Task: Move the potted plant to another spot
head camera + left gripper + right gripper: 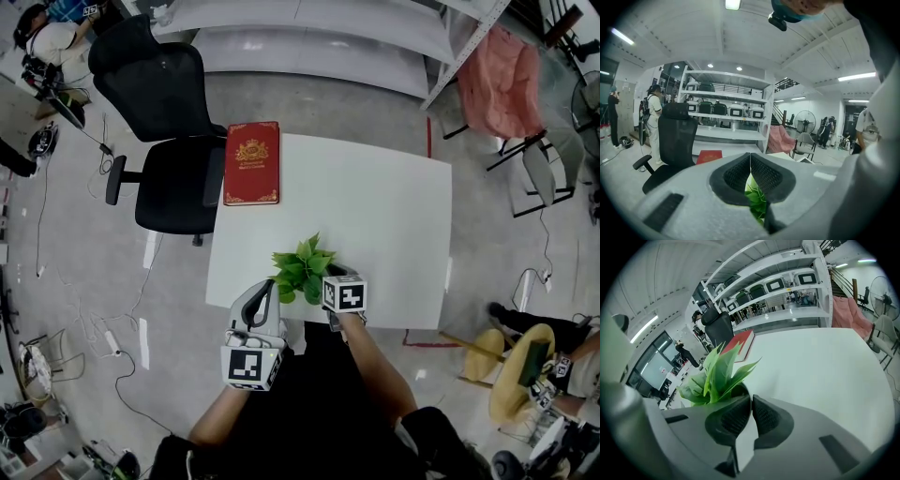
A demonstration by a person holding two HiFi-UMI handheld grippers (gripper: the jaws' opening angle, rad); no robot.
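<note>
The potted plant (302, 265), with bright green leaves, stands close to the near edge of the white table (375, 206). My right gripper (330, 274) is at the plant's right side. In the right gripper view its jaws (751, 397) are closed on the pot's rim, and the leaves (717, 373) rise just left of them. My left gripper (268, 286) hovers at the table's near edge, left of the plant. It (750, 155) is shut and empty, with leaves (757, 199) showing below its tips. The pot itself is mostly hidden.
A red book (252, 162) lies at the table's far left corner. A black office chair (159, 122) stands left of the table. White shelving (309, 37) runs behind. A chair draped in pink cloth (506, 80) is at the far right. People stand in the background.
</note>
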